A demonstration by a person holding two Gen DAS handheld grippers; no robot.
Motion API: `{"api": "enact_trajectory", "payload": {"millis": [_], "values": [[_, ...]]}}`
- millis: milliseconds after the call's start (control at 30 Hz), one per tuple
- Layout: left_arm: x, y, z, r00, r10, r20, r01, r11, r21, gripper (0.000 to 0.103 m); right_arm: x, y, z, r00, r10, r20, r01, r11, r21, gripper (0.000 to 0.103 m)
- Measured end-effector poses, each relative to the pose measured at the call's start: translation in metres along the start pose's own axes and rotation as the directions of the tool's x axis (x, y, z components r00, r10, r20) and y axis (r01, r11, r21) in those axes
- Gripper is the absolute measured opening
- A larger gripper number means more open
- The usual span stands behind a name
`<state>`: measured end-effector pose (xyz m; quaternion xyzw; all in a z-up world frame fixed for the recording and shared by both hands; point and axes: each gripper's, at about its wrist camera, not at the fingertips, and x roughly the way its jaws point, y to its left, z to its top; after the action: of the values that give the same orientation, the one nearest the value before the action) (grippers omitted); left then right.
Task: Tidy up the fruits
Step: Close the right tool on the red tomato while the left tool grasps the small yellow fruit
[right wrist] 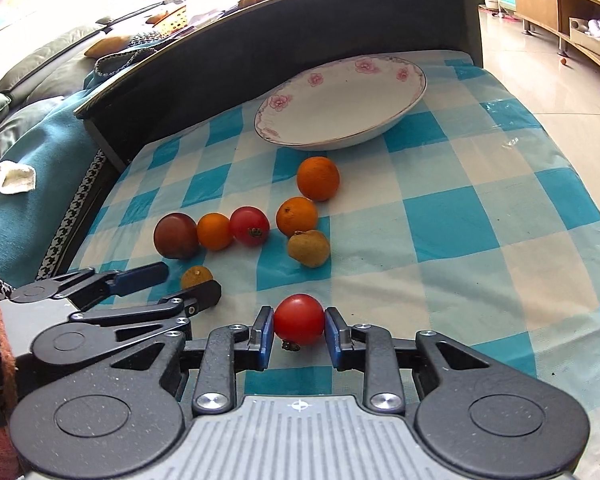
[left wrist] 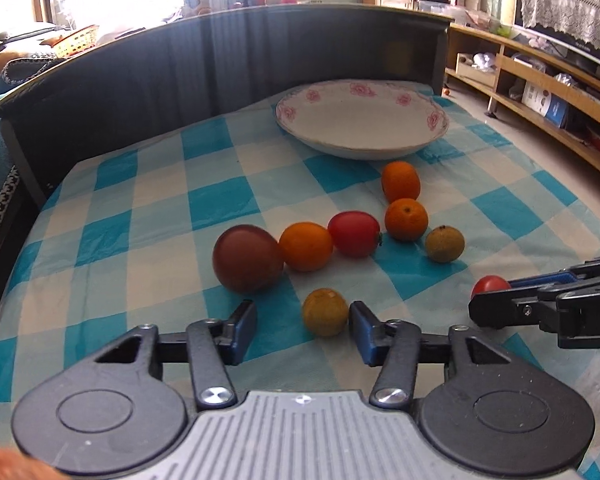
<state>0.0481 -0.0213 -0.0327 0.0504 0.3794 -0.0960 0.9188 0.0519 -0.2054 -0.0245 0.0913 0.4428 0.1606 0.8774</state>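
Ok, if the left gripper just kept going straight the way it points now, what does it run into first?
Most likely the small yellow fruit, which already sits between the left gripper's open fingers, close to the right-hand pad. Beyond it lie the orange and the red tomato, though depth is hard to judge.

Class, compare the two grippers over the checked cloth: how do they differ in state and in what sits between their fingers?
The right gripper is shut on a red tomato; the left gripper stands open.
The left gripper's fingers flank a small yellow fruit, leaving a gap on one side; the right gripper's pads press the tomato.
Both have blue pads.
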Motion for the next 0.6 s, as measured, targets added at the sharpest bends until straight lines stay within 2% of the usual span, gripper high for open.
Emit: {"api": "enact_trajectory", "payload": {"millis": [200,400,600], "values": [[0.0012,0.002,0.0034,0.999,-0.039,-0.014,0.039,0.999,-0.016,0.041,-0.0046,-0.0084,0.0015,1.0,-0.004,0.009,0.004,1.0,0.017,0.022],[-0.0045,-0.0004,-0.0009,0.999,-0.041,-0.019,0.04,0.999,-0.011,0.034,-0.0056,-0.0079,0.0022,1.0,-0.016,0.016,0.016,1.0,0.006,0.022],[-0.0065,0.0003,-0.0023,0.999,-0.042,-0.022,0.042,0.999,-0.008,0.033,-0.0045,-0.0024,0.0029,1.0,-0.018,0.013,0.018,1.0,-0.005,0.022]]}}
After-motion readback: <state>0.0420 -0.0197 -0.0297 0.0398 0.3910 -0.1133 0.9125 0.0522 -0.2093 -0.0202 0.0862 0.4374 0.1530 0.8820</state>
